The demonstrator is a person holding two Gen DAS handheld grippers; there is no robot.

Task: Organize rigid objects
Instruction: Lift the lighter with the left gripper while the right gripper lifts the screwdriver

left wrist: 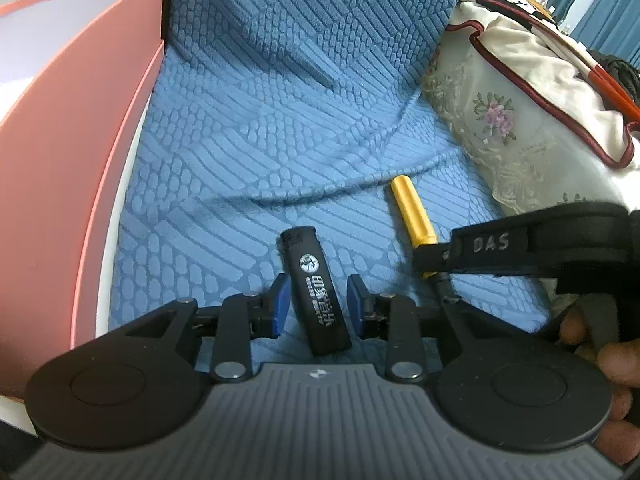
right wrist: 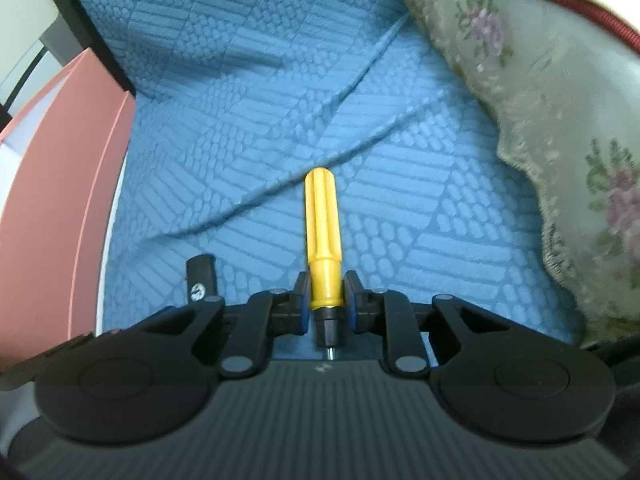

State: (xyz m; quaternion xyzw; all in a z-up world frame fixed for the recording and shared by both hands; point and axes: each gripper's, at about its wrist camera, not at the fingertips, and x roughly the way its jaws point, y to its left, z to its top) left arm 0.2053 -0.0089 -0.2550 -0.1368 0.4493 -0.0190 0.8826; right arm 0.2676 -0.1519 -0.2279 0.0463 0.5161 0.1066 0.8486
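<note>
Presently, a black plastic lighter with white printed lettering (left wrist: 316,292) is seen lying flat on the blue textured sofa cover (left wrist: 248,152), between the spread fingers of the left gripper (left wrist: 316,304); clear gaps are noted on both sides, so no contact is made. Its long axis runs roughly along the fingers, tilted slightly, with the cap end pointed away from the camera. A yellow-handled screwdriver with a black collar (right wrist: 323,240) is pinched at the base of its handle by the fingers of the right gripper (right wrist: 325,296). Its long axis is aligned with the fingers, the rounded handle end directed forward and the metal shaft toward the camera. A pink box (left wrist: 68,184) is recorded at the left, and a floral lace cushion (right wrist: 560,92) at the right.
</note>
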